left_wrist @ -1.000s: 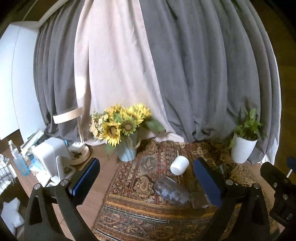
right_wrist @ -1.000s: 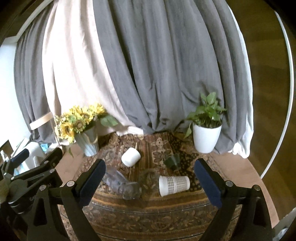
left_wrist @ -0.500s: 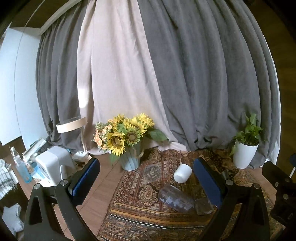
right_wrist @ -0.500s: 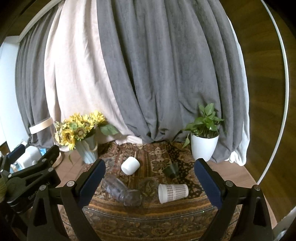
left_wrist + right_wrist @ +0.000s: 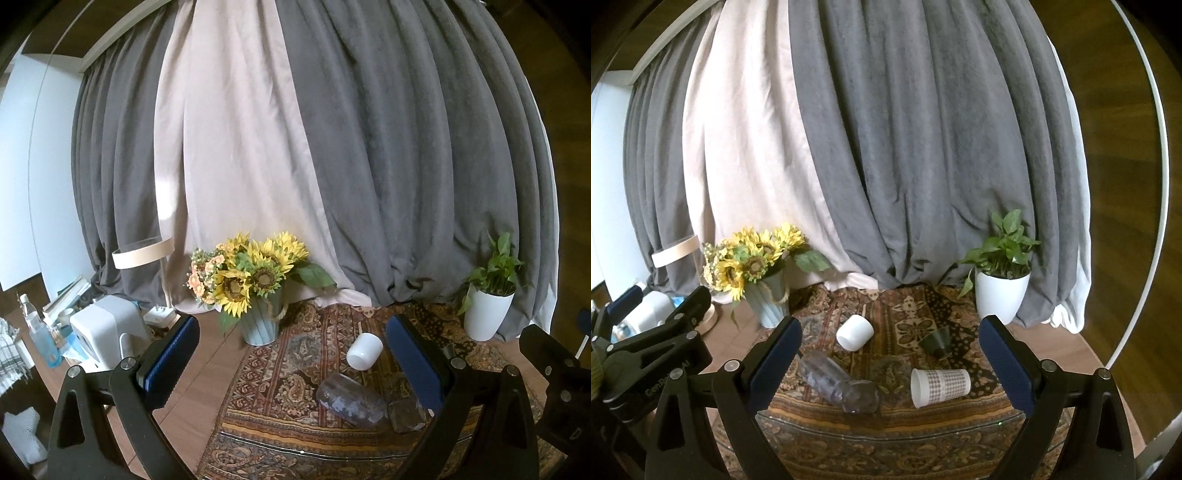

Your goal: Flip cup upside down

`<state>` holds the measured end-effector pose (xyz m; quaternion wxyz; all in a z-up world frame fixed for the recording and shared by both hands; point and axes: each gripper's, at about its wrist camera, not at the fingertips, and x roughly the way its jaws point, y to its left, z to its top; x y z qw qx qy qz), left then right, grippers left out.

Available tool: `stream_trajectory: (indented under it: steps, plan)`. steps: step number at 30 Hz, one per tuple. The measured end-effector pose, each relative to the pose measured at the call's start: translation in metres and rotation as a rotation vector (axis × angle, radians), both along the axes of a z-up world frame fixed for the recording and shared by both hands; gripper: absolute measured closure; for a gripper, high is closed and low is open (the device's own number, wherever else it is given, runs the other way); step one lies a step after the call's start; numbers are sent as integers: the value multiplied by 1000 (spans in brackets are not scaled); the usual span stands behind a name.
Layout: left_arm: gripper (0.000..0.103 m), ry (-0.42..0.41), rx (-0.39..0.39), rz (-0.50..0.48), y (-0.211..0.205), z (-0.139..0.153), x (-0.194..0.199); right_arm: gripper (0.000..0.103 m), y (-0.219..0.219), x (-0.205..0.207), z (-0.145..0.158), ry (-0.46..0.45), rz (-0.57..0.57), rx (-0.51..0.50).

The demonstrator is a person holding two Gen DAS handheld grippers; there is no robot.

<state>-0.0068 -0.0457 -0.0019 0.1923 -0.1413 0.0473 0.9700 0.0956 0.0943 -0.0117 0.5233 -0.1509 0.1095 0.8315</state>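
Note:
Several cups lie on their sides on a patterned rug [image 5: 908,317]: a white cup [image 5: 854,332], a patterned paper cup [image 5: 940,381], a small dark green cup [image 5: 936,341] and two clear glasses [image 5: 836,380]. In the left wrist view the white cup [image 5: 364,350] and the clear glasses [image 5: 354,400] show too. My left gripper [image 5: 291,362] is open and empty, well back from the cups. My right gripper [image 5: 890,363] is open and empty, also back from them.
A vase of sunflowers [image 5: 255,280] stands at the rug's left edge. A white potted plant [image 5: 1001,284] stands at the back right. A white appliance [image 5: 105,332], a lamp [image 5: 147,254] and bottles [image 5: 38,332] sit at the left. Curtains hang behind.
Both grippers have pulled back and tilted up, so the cups sit lower and smaller in view. The cups have not moved.

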Motion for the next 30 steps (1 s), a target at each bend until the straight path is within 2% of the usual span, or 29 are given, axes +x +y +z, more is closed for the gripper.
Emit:
stream_trajectory:
  steps: [30]
  plan:
    - [0, -5, -1, -17, 3, 1, -6, 6, 3, -6, 0, -13, 0, -1]
